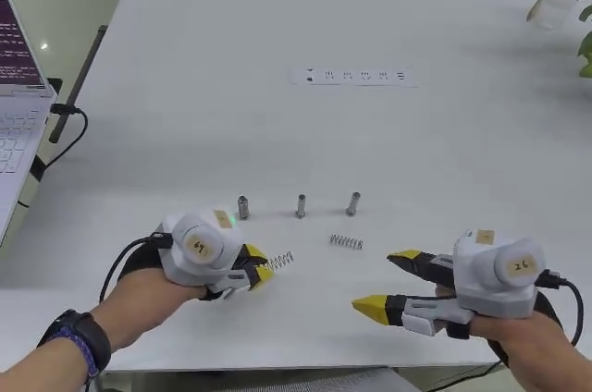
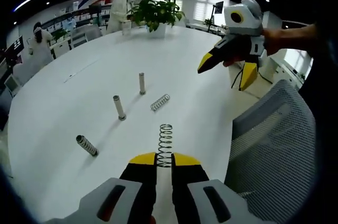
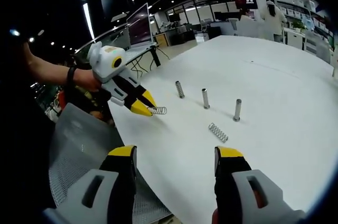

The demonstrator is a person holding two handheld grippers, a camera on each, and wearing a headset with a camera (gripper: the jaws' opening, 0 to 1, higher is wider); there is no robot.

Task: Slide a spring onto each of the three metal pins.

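Steel spring (image 2: 166, 139) in left tongs (image 2: 165, 158); left gripper view: coiled pin (image 2: 87, 146).

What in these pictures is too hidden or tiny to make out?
Laptop, head view: cut off by the left edge, screen text too small.
White strip, head view: markings too small to read.
Spring, left gripper view: its near end hidden between the fingers of the left gripper.

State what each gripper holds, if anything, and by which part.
The left gripper holds a spring by one end, between the tips of its jaws. The right gripper is open and holds nothing.
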